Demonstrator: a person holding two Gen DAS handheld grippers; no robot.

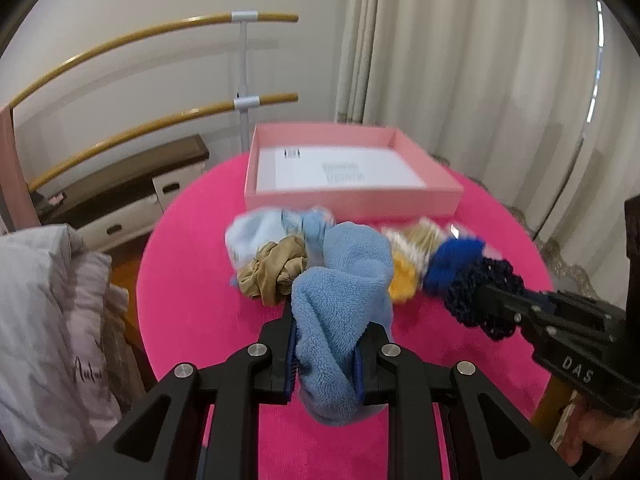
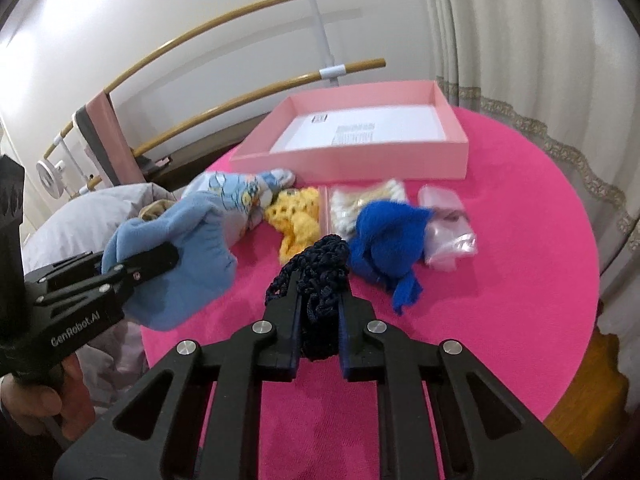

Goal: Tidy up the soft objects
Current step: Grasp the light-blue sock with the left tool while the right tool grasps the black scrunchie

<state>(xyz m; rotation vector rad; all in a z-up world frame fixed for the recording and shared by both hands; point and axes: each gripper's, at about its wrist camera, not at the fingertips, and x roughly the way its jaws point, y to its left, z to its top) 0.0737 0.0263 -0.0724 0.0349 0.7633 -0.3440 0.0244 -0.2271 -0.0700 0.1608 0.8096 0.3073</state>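
Clamped in the left gripper (image 1: 328,344) is a light blue fleece cloth (image 1: 344,280), and the right gripper (image 2: 318,312) pinches a dark navy knitted piece (image 2: 324,276), both apparently just off the pink tabletop (image 2: 520,280). This looks like the carrying step; next, each should go over the near wall of the empty pink box (image 1: 352,200) behind the pile before letting go.

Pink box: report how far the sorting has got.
Done: nothing; the pink box holds only a printed sheet. In hand: the left gripper clamps a light blue fleece cloth, the right gripper a navy crocheted piece. Left: the tan scrunchie, yellow knit and royal blue cloth.
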